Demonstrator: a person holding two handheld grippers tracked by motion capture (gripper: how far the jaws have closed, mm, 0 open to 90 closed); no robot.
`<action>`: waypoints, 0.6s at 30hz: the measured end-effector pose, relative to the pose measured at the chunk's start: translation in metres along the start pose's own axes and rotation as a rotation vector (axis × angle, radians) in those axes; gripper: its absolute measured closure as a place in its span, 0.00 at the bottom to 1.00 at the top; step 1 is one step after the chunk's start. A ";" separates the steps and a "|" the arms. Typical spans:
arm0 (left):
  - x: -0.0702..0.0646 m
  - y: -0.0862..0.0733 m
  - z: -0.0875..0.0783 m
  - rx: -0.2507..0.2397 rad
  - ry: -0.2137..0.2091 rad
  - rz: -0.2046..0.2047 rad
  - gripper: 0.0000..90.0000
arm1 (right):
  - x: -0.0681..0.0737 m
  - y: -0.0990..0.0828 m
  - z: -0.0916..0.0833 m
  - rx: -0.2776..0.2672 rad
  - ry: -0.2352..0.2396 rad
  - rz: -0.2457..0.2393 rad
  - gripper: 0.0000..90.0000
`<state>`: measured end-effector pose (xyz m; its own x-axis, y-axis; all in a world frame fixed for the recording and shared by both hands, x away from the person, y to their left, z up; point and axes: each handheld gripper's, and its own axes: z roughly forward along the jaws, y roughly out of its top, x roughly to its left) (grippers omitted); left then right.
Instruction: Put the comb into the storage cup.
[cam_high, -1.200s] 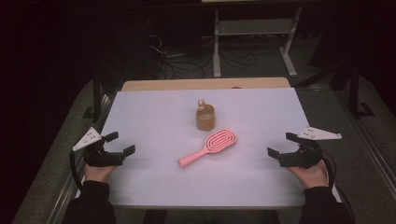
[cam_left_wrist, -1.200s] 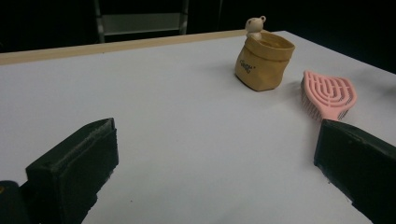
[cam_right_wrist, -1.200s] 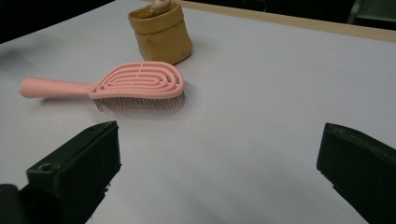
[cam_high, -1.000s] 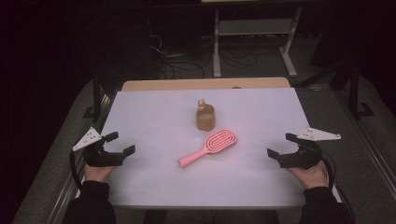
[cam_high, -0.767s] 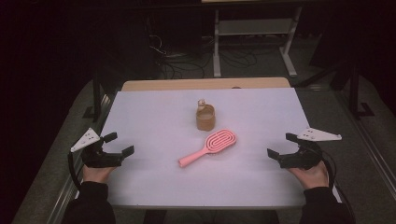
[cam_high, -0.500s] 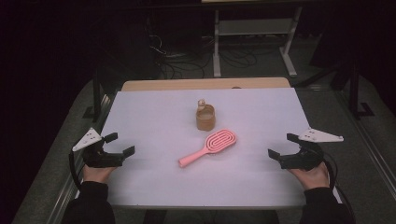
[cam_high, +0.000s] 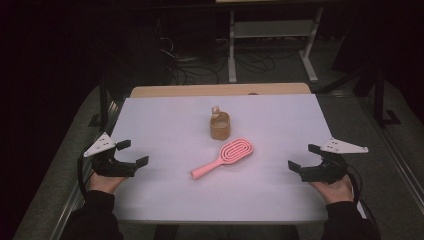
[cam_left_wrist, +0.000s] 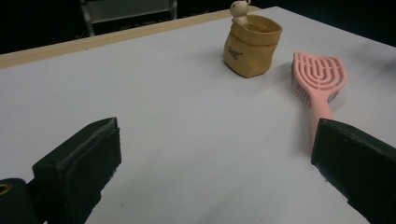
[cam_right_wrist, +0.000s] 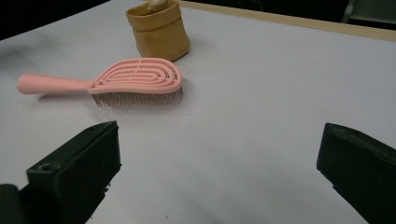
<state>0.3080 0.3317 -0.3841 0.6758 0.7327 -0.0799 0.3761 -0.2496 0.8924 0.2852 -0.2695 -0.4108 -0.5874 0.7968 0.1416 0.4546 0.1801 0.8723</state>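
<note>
High view | white table | wooden edge | dark room, cables behind

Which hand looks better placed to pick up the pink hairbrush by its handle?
Probably the left. The hairbrush lies with its handle pointing toward the left gripper, whose open fingers are nearer that end. The right gripper, also open, faces the bristle head beside the brown pouch.
</note>
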 end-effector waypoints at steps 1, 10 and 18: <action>-0.001 0.003 0.001 0.008 -0.005 0.005 0.01 | 0.000 0.000 0.000 0.001 0.000 0.001 0.00; -0.007 0.025 0.016 0.057 -0.058 0.038 0.00 | 0.000 0.000 0.001 0.004 0.001 0.003 0.00; -0.015 0.037 0.027 0.083 -0.110 0.059 0.00 | -0.001 -0.001 0.001 0.007 -0.002 0.001 0.00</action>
<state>0.3295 0.2945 -0.3621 0.7618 0.6428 -0.0810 0.3822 -0.3449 0.8573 0.2854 -0.2699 -0.4121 -0.5855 0.7983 0.1411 0.4596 0.1835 0.8690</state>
